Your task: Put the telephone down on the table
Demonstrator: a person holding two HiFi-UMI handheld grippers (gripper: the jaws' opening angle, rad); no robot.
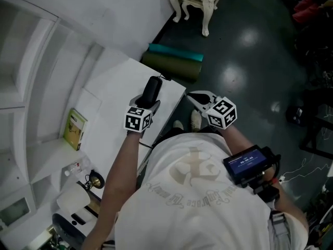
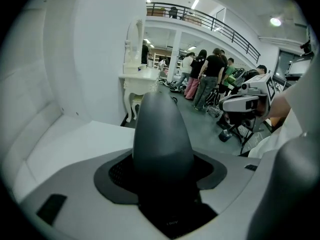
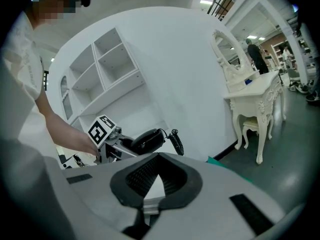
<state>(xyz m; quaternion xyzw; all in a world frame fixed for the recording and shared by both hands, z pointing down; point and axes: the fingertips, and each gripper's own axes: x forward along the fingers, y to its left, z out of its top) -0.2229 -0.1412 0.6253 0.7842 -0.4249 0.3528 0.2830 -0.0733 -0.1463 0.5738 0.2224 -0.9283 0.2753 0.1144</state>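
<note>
One step is left, by the look of it: the telephone [image 1: 153, 90] is not yet down. The left gripper [image 1: 151, 101] is clamped on its dark handset, held at centre frame in the head view, over the near edge of the white table [image 1: 117, 85]. In the right gripper view it appears raised off the surface, its coiled cord [image 3: 176, 140] hanging. The right gripper [image 1: 202, 100] is parted and empty, off the table to centre right. Lowering and letting go remain.

A green box [image 1: 75, 129] lies on the white table [image 1: 115, 82].
</note>
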